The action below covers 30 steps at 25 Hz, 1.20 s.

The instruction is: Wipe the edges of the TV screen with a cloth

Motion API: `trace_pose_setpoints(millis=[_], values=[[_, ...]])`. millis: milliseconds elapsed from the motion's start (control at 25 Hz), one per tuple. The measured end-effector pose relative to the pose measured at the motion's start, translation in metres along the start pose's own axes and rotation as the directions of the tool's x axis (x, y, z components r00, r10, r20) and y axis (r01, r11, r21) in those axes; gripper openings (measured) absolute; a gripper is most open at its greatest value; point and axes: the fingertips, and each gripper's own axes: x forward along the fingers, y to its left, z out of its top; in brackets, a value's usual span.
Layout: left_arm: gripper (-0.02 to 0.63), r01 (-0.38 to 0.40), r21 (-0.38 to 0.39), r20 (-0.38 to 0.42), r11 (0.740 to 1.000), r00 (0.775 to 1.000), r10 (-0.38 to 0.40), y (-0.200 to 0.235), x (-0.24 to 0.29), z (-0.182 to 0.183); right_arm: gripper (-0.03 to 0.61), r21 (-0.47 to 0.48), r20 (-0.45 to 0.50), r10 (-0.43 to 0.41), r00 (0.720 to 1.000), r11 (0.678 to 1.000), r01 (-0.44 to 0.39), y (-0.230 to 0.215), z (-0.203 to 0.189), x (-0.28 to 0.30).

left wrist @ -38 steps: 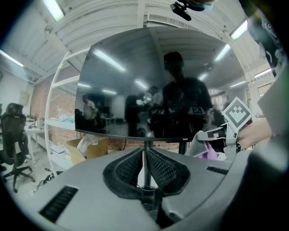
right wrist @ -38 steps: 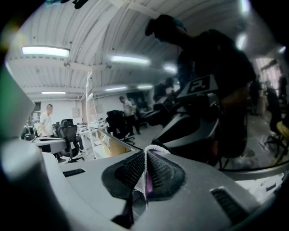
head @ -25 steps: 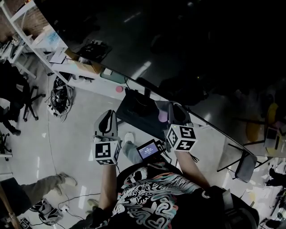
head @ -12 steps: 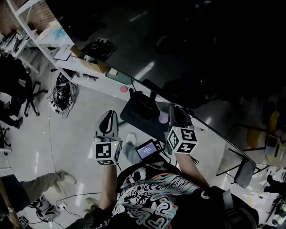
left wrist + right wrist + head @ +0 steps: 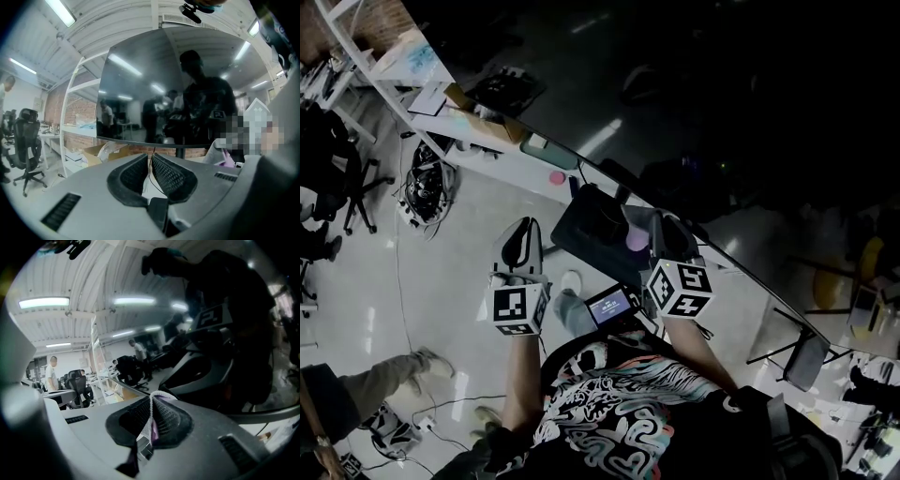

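Right tongs (image 5: pixel 152 403) are pinching a thin pale lilac mesh cloth (image 5: pixel 150 422); a fold of it is standing up above the tips and the rest is hanging down between the pads; in the head view the right tongs (image 5: pixel 662 227) are pointing at the lower edge of the large dark glossy TV screen (image 5: pixel 722 112), with the cloth (image 5: pixel 636 239) showing as a pinkish lump just beside that edge; whether it is touching the edge cannot be told; in the right gripper view the TV screen (image 5: pixel 229 333) is filling the right side and reflecting the person and a gripper.

Left tongs (image 5: pixel 150 158) are pressed nearly together with only a thin slit between the ribbed pads, gripping nothing; they are facing the TV screen (image 5: pixel 154 93), which is hanging above them and reflecting a dark figure; in the head view the left tongs (image 5: pixel 525 232) are sitting apart from the screen edge, out over the pale floor (image 5: pixel 459 281).

A dark rectangular base (image 5: pixel 586 225) is lying under the screen edge, between the two tongs; a small lit display (image 5: pixel 609 307) is sitting at the person's chest; a white metal shelf frame (image 5: pixel 75 117) is standing left of the TV, with an open cardboard box (image 5: pixel 101 152) low down beside it; a black office chair (image 5: pixel 26 145) is standing at far left.
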Motion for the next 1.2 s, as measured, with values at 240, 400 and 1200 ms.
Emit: trace_pose_setpoints(millis=[240, 400, 1200], values=[[0.04, -0.006, -0.011, -0.007, 1.0, 1.0, 0.006, 0.009, 0.004, -0.003, 0.037, 0.003, 0.003, 0.007, 1.0, 1.0, -0.007, 0.011, 0.0, 0.013], [0.04, -0.009, -0.014, -0.013, 1.0, 1.0, 0.009, 0.017, 0.003, -0.009, 0.038, 0.018, 0.007, 0.005, 1.0, 1.0, -0.006, 0.015, -0.001, 0.018], [0.04, -0.018, -0.041, -0.043, 0.999, 0.999, 0.016, 0.081, 0.034, -0.016, 0.037, 0.008, -0.02, 0.022, 1.0, 1.0, -0.022, 0.062, 0.006, 0.07]])
